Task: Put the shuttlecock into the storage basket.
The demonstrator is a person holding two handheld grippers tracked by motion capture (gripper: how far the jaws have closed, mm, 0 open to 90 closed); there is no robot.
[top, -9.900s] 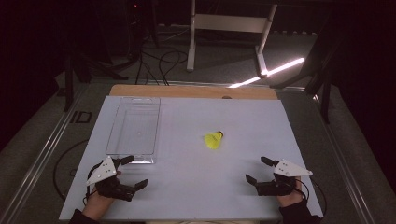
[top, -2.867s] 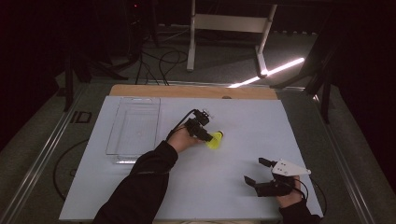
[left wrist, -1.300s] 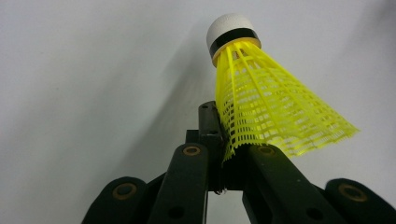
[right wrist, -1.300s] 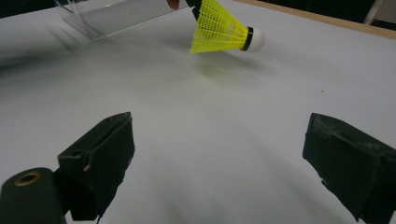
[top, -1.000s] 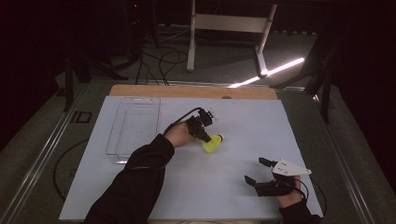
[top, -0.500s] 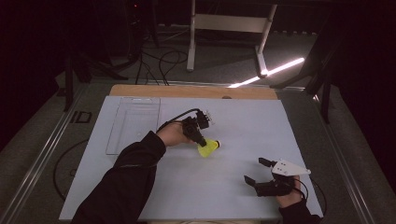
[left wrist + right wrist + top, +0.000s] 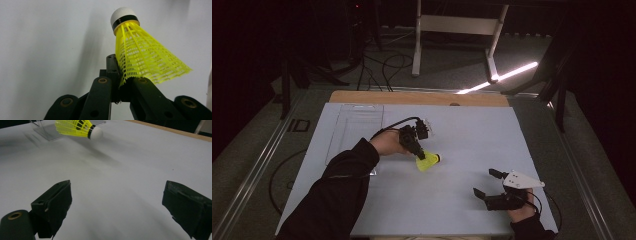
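dim room, table (image 7: 462, 200) evenly lit (bright floor streak beyond); near tool parts blurred, soft shadows.

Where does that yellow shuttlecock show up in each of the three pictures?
High view: shuttlecock mid-table, pinched in the left gripper.
Left gripper view: centre-right, skirt clamped between the jaws, white cork up.
Right gripper view: top left, cork pointing right.
Shared landmark: the clear tray beside it.

Looked like a lab or test studio, dimly lit. Pale work table (image 7: 472, 130) with a wooden far edge, standing on grey flooring. Cables (image 7: 384, 62) snaked across the floor behind it, beside the white legs of a stand (image 7: 457, 25). Dark surroundings, one bright strip of light (image 7: 504, 77) slanting across the floor.
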